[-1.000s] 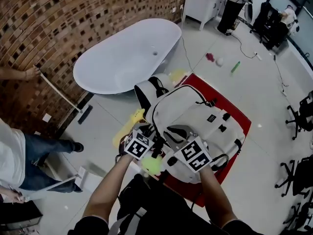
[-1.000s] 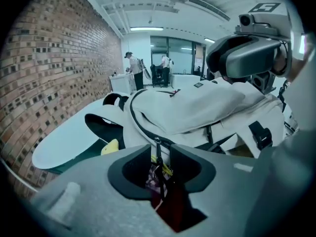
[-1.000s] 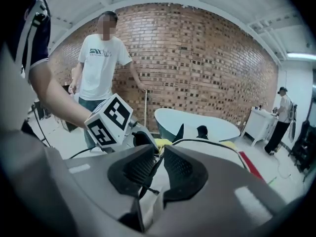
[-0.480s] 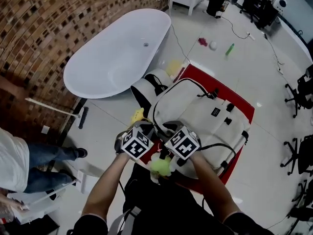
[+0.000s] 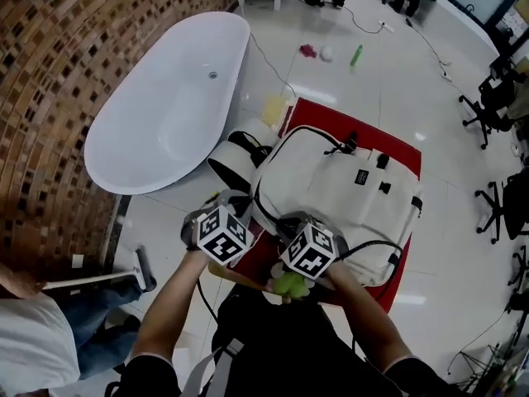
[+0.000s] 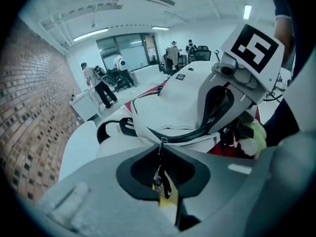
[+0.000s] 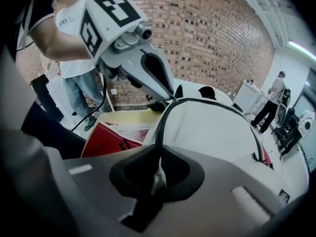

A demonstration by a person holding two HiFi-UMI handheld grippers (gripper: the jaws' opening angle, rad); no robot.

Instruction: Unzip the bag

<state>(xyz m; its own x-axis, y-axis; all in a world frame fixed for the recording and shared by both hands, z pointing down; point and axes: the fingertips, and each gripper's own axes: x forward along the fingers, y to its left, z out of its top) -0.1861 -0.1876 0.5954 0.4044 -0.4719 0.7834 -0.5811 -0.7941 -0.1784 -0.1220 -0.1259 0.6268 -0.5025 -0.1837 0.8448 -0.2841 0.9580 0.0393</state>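
1. Both your grippers have drawn closer together at the near edge of the white backpack (image 5: 339, 184), which lies flat on the red mat (image 5: 397, 151) beside the bathtub (image 5: 165, 106).
2. Your left gripper (image 6: 161, 152), wider a second ago, is now clenched on the metal zipper pull (image 6: 158, 177), with a yellow tag hanging between its jaws.
3. Your right gripper (image 7: 157, 159) is closing, with a fold of the backpack's white fabric pinched between its jaws, just beside the black zipper track (image 7: 163, 117).
4. The green plush toy (image 5: 289, 285), earlier between the two marker cubes, now sits just under your right one.
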